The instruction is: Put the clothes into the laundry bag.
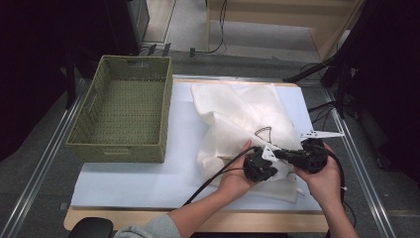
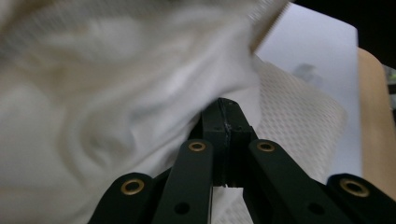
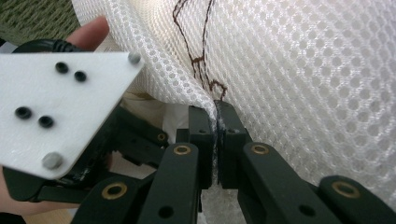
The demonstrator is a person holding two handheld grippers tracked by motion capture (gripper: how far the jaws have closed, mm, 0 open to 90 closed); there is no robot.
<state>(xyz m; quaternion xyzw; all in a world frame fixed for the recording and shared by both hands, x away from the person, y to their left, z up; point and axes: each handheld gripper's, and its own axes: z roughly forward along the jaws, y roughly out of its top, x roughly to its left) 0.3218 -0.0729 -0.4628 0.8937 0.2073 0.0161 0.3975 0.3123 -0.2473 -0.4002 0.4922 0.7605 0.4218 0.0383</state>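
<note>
Item: white mesh laundry bag [image 1: 237,124], with softer white cloth inside, lying crumpled on the white sheet [image 1: 138,173] that covers the counter [image 1: 208,220], centre-right of the high view. A thin dark cord [image 1: 263,132] loops on its upper face.

Left hand-held gripper [image 1: 257,166]: lower centre-right of the high view, at the bag's near edge. In the left gripper view its jaws stand closed together on a fold of the white fabric [image 2: 140,93]; mesh [image 2: 299,121] lies to the right of the jaws.

Right hand-held gripper [image 1: 297,157]: just right of the left one, almost touching it. In the right gripper view its jaws are clamped on a ridge of the mesh [image 3: 299,84], the dark cord [image 3: 196,56] running just above the pinch.

Woven green basket [image 1: 124,111]: upper left of the high view, standing well apart from the bag.

Step in hand, by judgement: both grippers have taken hold of the bag's near edge close together, likely to open, lift or spread it.

Next move, by judgement: drawing the two grips apart or upward without letting the slippery mesh slide free; if the basket is the destination, a carry to the left across the sheet.
</note>
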